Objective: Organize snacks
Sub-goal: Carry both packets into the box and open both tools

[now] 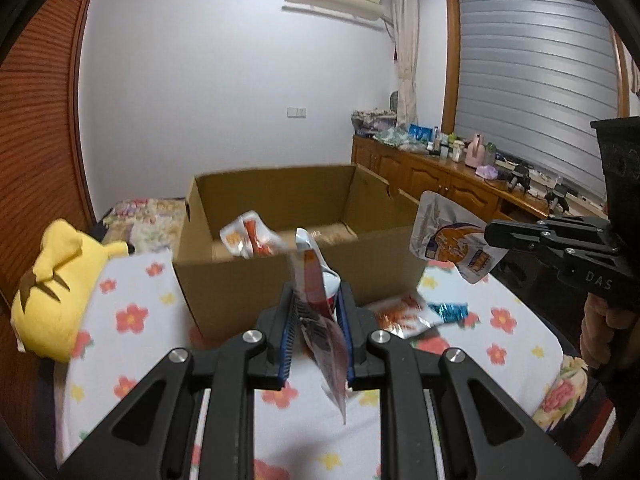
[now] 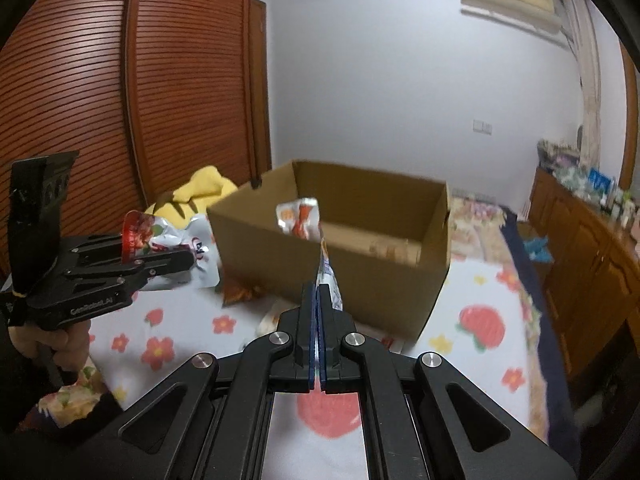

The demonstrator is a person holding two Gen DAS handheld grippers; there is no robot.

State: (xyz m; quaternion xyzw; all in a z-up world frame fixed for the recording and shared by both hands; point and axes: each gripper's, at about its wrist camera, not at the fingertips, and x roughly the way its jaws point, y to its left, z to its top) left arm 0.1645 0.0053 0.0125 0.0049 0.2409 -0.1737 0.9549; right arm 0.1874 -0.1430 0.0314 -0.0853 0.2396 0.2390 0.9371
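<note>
An open cardboard box (image 1: 240, 280) (image 2: 260, 248) stands on the flowered bed sheet (image 1: 132, 320). An orange-and-white packet (image 1: 250, 236) (image 2: 300, 218) leans inside it. My left gripper (image 1: 316, 296) (image 2: 188, 258) is shut on a red-and-silver snack packet (image 1: 320, 320) (image 2: 168, 248), held above the sheet just in front of the box. My right gripper (image 2: 317, 292) (image 1: 490, 234) is shut on the edge of a white pouch with blue and orange print (image 1: 452, 240) (image 2: 326, 276), at the box's near right corner.
Loose orange (image 1: 404, 312) and blue (image 1: 448, 310) packets lie on the sheet by the box. A yellow plush toy (image 1: 60, 276) (image 2: 196, 192) sits left of the box. A wooden sideboard (image 1: 440, 176) with bottles runs along the right, and a slatted wardrobe (image 2: 80, 100) along the left.
</note>
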